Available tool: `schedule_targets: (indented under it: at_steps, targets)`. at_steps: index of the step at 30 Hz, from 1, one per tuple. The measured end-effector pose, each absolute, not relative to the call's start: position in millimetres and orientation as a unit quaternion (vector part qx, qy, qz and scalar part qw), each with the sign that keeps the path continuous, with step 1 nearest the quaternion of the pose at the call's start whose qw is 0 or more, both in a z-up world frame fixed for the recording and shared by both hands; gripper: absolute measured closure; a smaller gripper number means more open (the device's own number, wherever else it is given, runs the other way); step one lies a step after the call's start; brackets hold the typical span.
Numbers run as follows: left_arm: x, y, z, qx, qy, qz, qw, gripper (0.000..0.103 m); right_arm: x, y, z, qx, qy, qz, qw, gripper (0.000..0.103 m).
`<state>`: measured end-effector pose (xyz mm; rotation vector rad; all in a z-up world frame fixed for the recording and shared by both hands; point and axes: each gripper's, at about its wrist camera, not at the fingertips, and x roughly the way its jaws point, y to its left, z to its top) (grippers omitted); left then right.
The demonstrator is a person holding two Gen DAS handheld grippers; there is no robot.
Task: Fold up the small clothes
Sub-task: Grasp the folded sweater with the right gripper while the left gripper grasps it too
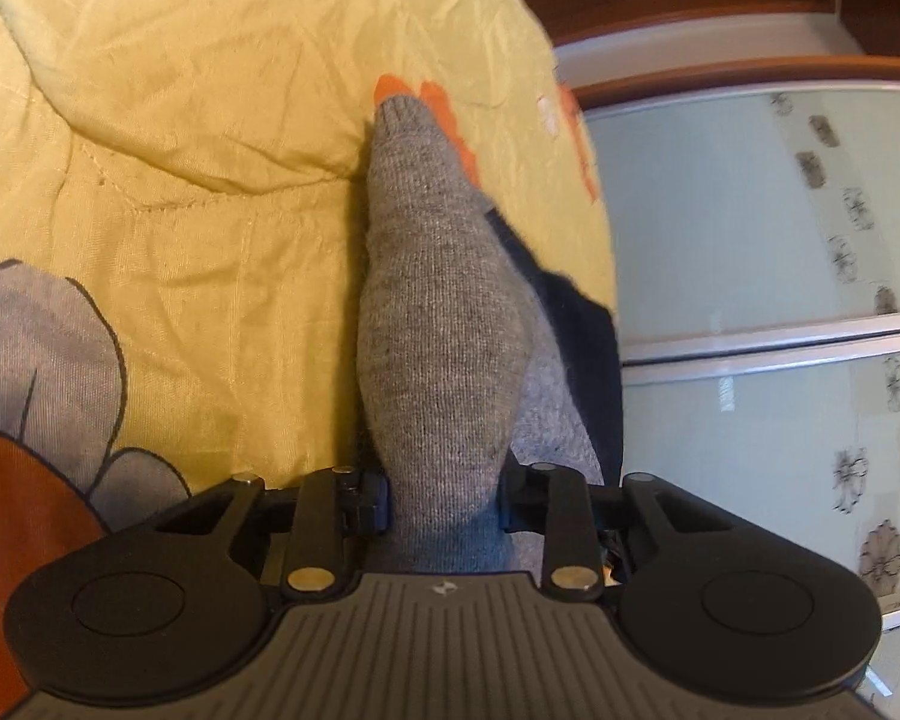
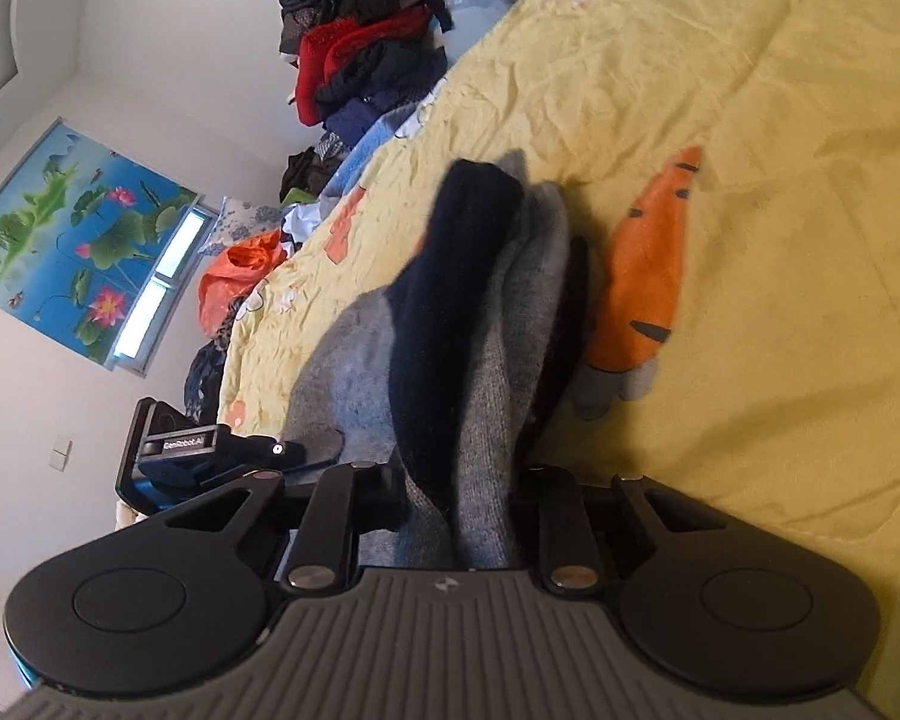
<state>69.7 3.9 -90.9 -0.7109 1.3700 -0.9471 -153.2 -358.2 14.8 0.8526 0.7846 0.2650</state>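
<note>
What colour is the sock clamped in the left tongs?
Speckled grey knit sock; clearest in the left wrist view.

We list the sock (image 1: 432, 324): grey knit, coarse and fuzzy, with a dark navy part (image 2: 450, 300) in finer knit. We list the bedspread (image 1: 210, 120): yellow woven cloth, matt, creased, stitched in quilted lines, printed with an orange carrot (image 2: 648, 276). The left gripper (image 1: 444, 510) and right gripper (image 2: 462, 516) are matt black plastic with bright metal pins. The wardrobe doors (image 1: 750, 210) look glossy, framed in polished wood.
</note>
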Motion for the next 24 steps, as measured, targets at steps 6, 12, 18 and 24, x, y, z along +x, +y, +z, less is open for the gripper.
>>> schedule_targets:
  at_steps: [6,12,18,24]
  targets:
    - [71.6,33.9,-71.2,-0.331,0.567,-0.424,0.624,0.075,-133.7,-328.2,46.6,0.406,0.354,0.142,0.831,0.078]
    - [91.5,84.0,-23.4,-0.308,0.551,-0.420,0.652,0.075,-101.5,-284.8,71.9,0.404,0.343,0.174,0.830,0.078]
    - [118.4,100.4,-10.2,-0.259,0.569,-0.405,0.667,0.075,-81.8,-258.1,66.3,0.408,0.350,0.167,0.827,0.078]
    - [136.9,92.8,-61.3,-0.254,0.603,-0.388,0.649,0.028,-79.1,-241.6,24.9,0.362,0.403,0.092,0.835,0.064]
